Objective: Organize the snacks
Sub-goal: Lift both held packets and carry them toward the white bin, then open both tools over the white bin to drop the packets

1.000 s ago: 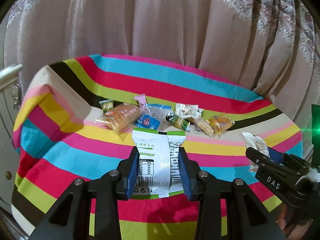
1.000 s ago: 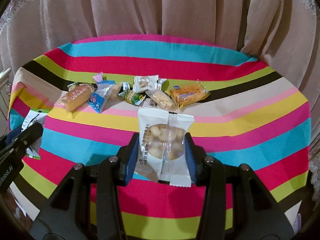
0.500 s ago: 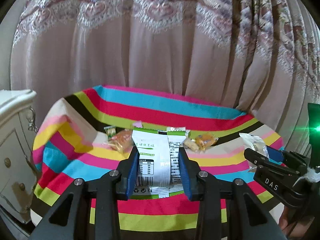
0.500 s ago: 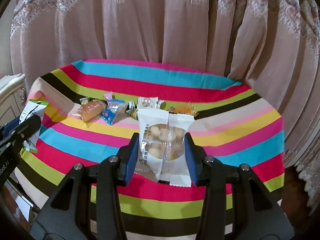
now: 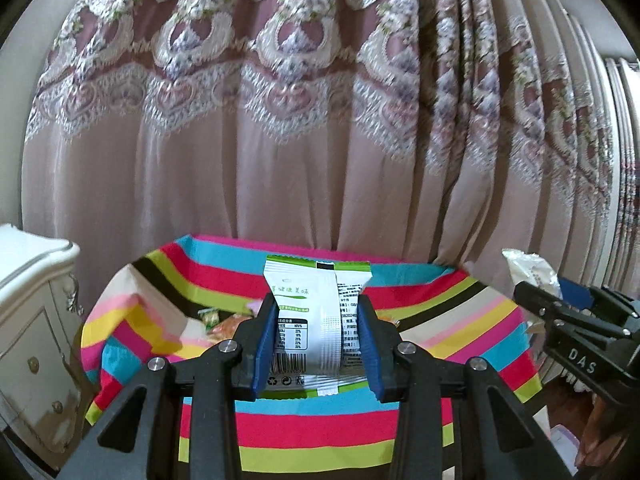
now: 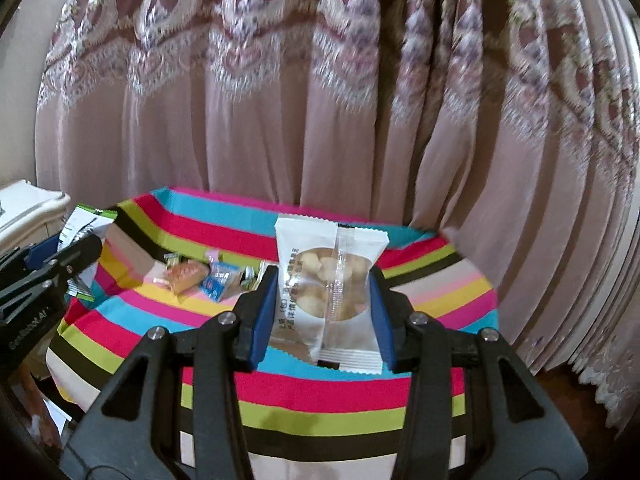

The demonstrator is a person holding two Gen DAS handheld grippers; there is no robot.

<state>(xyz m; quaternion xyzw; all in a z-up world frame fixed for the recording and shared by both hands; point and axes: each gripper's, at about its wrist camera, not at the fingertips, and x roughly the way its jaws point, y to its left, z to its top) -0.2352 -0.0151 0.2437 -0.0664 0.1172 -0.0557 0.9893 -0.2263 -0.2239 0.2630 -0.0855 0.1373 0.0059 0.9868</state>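
Left gripper [image 5: 318,344]: blue pads clamped on the sides of a white, green-topped snack packet [image 5: 316,316], held upright, probably for carrying clear of the table. Right gripper [image 6: 322,316]: pads likewise closed on a white packet with a clear window showing pale round pieces [image 6: 330,288]. Beyond, loose wrapped snacks [image 6: 200,276] lie on the striped tablecloth [image 6: 320,392]; no container visible. Farthest, a pink patterned curtain [image 6: 320,100].
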